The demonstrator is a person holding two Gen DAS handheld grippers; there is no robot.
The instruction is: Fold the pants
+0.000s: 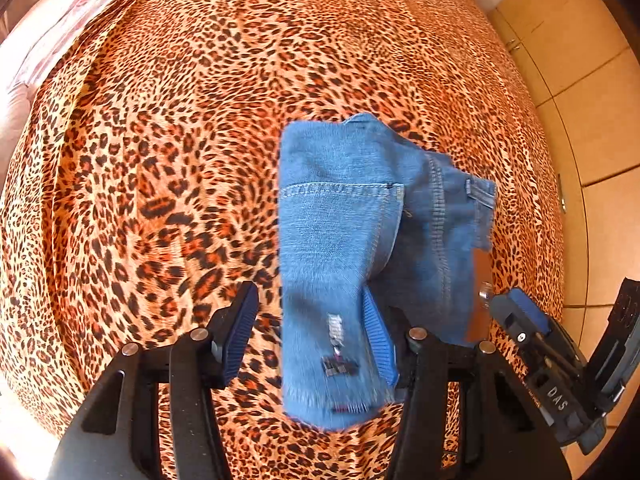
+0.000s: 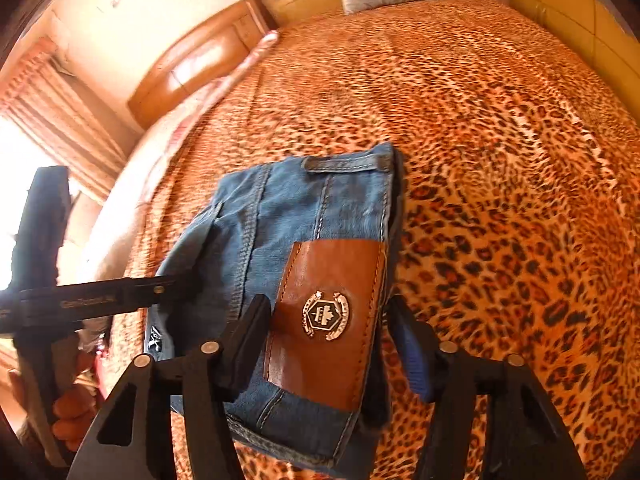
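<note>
— How was the light?
— Warm and bright. In the right wrist view, daylight blew out white at the window [image 2: 16, 148].
— Sharpness?
— The jeans [image 1: 340, 280] smeared with motion blur; the bedspread [image 1: 160, 160] stayed crisper there. Fisheye bent every edge, with dark corners.

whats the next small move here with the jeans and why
Probably draw both grippers back and away. The jeans already lie as a compact folded bundle on the leopard-print bedspread, back pocket and leather patch facing up. The left gripper and right gripper both stand open, fingers either side of the denim, clamping nothing, so little seems left beyond perhaps a light pat to flatten it.
</note>
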